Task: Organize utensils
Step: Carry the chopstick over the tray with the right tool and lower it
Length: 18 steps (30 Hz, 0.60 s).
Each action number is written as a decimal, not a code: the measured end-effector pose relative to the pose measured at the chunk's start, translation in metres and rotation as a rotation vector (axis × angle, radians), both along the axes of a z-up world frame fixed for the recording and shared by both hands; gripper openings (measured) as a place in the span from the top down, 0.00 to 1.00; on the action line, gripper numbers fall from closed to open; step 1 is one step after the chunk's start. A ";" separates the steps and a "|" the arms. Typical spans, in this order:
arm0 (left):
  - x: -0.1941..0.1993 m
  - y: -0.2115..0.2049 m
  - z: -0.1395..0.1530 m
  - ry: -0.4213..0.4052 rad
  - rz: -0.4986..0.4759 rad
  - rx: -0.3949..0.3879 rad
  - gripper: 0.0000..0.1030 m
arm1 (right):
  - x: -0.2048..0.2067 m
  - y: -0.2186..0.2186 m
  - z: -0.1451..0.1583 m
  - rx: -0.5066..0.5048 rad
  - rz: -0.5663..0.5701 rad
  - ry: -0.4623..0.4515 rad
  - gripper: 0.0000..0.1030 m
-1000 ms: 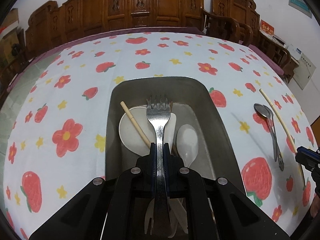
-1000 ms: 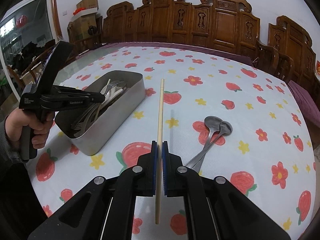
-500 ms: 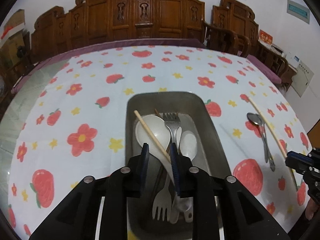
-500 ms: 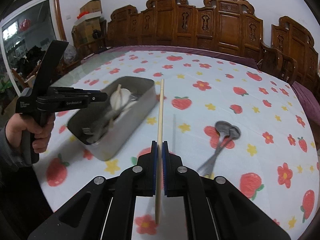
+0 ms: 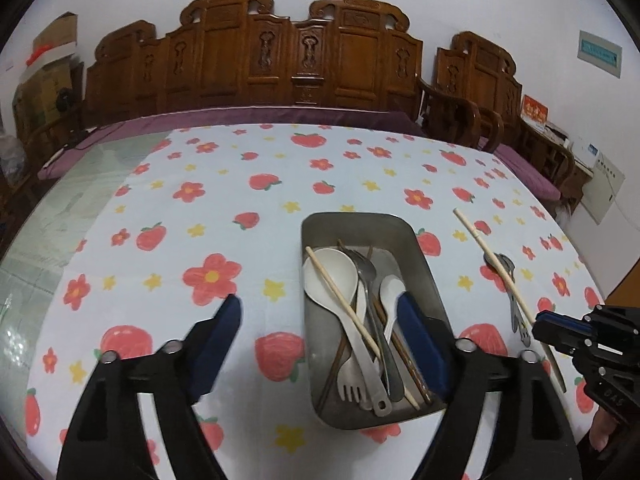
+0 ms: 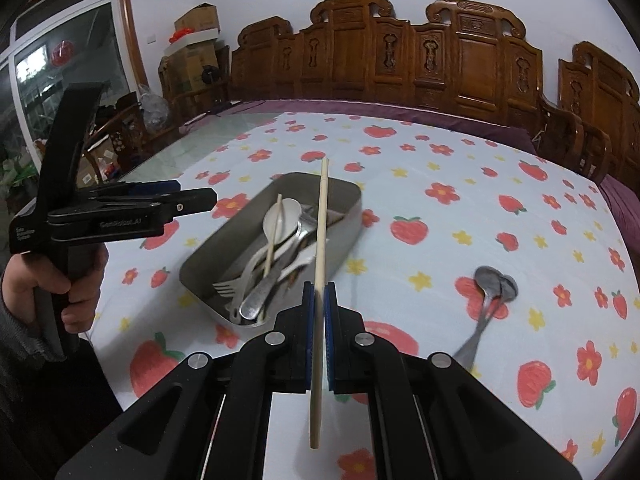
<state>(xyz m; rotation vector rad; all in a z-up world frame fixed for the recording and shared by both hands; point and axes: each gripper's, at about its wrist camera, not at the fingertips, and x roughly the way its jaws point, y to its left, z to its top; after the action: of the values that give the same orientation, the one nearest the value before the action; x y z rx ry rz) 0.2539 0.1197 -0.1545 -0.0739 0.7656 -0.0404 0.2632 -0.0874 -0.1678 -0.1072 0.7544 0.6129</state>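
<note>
A steel tray [image 5: 425, 268] on the flowered cloth holds a white ladle [image 5: 330, 276], a white spoon [image 5: 391, 292], a metal fork [image 5: 370, 320], a white plastic fork and chopsticks. My left gripper [image 5: 318, 311] hangs above the tray's near end. Its jaws are opening wide and nothing is between them. My right gripper [image 6: 319, 293] is shut on a pale chopstick [image 6: 322, 216], which points out over the tray [image 6: 352, 216]. In the right wrist view the left gripper [image 6: 200, 200] shows from the side, held by a hand [image 6: 60, 280].
Two metal spoons [image 6: 494, 284] lie crossed on the cloth, right of the tray; they also show as spoons [image 5: 505, 266] under the held chopstick [image 5: 496, 272]. Carved wooden chairs line the table's far edge. Bare glass tabletop shows at the left.
The left gripper let the metal fork drop into the tray, opened wide and rose back. The right gripper lifted the chopstick and swung it left over the tray.
</note>
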 end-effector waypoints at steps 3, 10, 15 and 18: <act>-0.002 0.005 0.002 -0.012 0.002 0.009 0.14 | 0.002 0.012 0.001 -0.001 0.005 0.008 0.94; -0.004 0.020 0.008 -0.035 0.021 0.037 0.12 | 0.023 0.040 -0.003 0.033 0.004 0.063 0.94; -0.005 0.032 0.010 -0.039 0.028 0.037 0.12 | 0.038 0.061 -0.011 0.041 -0.006 0.101 0.94; -0.005 0.039 0.013 -0.042 0.036 0.028 0.12 | 0.047 0.071 -0.018 0.043 -0.015 0.126 0.94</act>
<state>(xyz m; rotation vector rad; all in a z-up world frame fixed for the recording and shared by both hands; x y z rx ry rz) 0.2490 0.1588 -0.1420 -0.0605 0.7227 0.0030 0.3107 -0.0163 -0.1857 -0.0235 0.8623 0.6249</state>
